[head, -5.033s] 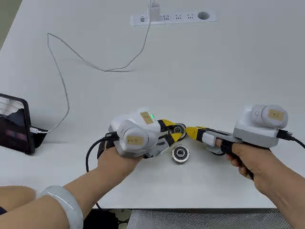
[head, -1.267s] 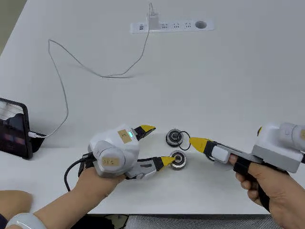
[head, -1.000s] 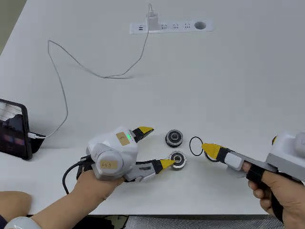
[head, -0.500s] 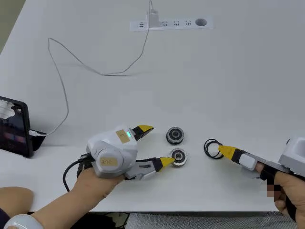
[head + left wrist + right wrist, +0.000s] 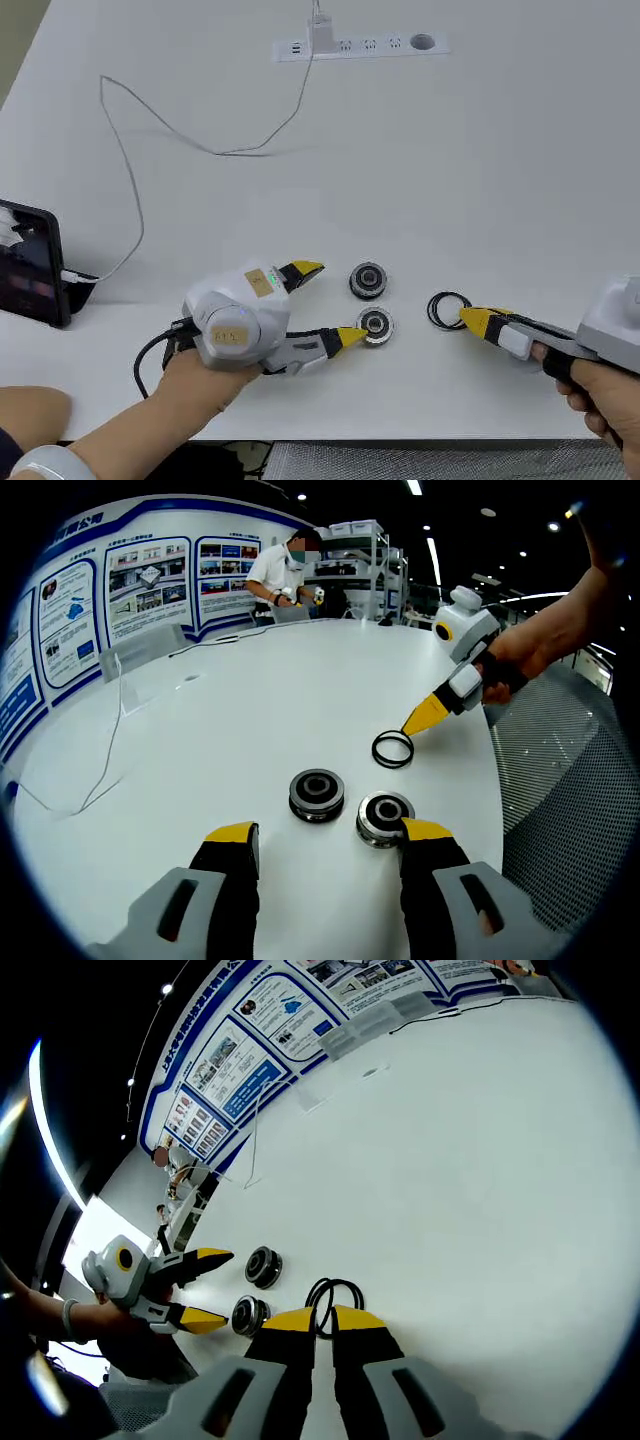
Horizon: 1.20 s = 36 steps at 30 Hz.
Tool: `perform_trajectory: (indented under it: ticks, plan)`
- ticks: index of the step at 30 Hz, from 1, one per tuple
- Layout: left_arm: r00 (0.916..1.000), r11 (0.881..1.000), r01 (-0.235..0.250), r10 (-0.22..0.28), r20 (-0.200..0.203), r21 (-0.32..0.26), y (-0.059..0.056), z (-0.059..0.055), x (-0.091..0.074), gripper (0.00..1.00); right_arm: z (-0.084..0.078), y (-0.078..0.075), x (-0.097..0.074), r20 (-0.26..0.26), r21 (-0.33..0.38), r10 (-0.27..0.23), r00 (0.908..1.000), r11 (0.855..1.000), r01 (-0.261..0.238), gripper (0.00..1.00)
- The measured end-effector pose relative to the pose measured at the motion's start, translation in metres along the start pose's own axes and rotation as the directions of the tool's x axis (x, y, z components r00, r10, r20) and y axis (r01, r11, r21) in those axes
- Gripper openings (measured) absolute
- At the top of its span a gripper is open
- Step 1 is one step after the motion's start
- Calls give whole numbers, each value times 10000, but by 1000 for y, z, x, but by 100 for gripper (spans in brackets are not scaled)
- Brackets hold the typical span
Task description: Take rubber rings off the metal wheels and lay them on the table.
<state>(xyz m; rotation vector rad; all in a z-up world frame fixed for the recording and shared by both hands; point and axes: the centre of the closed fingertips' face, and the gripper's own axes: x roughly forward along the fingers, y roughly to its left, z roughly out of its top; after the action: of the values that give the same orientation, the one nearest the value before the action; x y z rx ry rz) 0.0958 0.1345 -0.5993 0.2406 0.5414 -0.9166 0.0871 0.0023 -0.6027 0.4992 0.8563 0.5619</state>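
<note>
**Rubber rings (image 5: 448,308) down on tabletop (image 5: 480,150)**

L claw (image 5: 331,303) wide open, empty, one tip just beside nearer of two metal wheels (image 5: 375,325). Rings lie flat to wheels' right; R claw (image 5: 475,320) tips at their edge (jaws nearly together, pinch unclear).

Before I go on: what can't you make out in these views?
- Rubber rings, head view: thin, overlapping; count uncertain.
- Right gripper, right gripper view: its tips cover the rubber rings' near edge; pinching or released, unclear.
- Near wheel, left gripper view: left gripper's jaw tip hides its near side.
- Far wheel, head view: too small to tell whether rubber remains.
</note>
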Motion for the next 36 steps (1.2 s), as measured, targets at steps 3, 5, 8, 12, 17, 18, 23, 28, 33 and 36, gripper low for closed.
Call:
perform_trajectory:
  ticks: [3,5,8,12,17,18,23,28,33,36]
  plan:
    - [10000,10000,3,-3,-10,1,0,0,0,57,0,-1,0,-15,-109,-46,10000,9999,45,8]
    - [10000,10000,-1,1,-12,-11,1,0,0,56,0,-2,-1,-17,-132,-75,10000,9999,75,8]
    - [10000,10000,21,-21,-2,-7,0,0,0,56,0,-4,-2,-5,-191,-135,9999,9997,135,8]
    - [10000,10000,35,-35,-15,0,0,1,1,56,0,-7,-3,-39,-387,-245,9997,9990,243,9]
    - [10000,10000,51,-51,12,6,0,2,2,55,4,-5,-4,79,-371,-219,9997,9991,221,10]
    - [10000,10000,51,-51,7,5,0,2,2,54,5,-4,-3,97,-371,-179,9998,9991,182,10]
    - [9999,10000,27,-28,99,79,0,8,3,50,9,8,5,182,-325,134,9997,9994,-128,11]
    - [9998,9999,44,-46,187,105,1,15,7,45,9,18,15,133,-272,427,9990,9987,-424,12]
    - [9996,9999,56,-58,261,88,1,19,13,43,10,27,24,68,-289,676,9977,9973,-674,12]
    - [9996,9998,122,-126,264,150,-1,22,15,40,13,33,29,93,-350,818,9966,9961,-814,12]
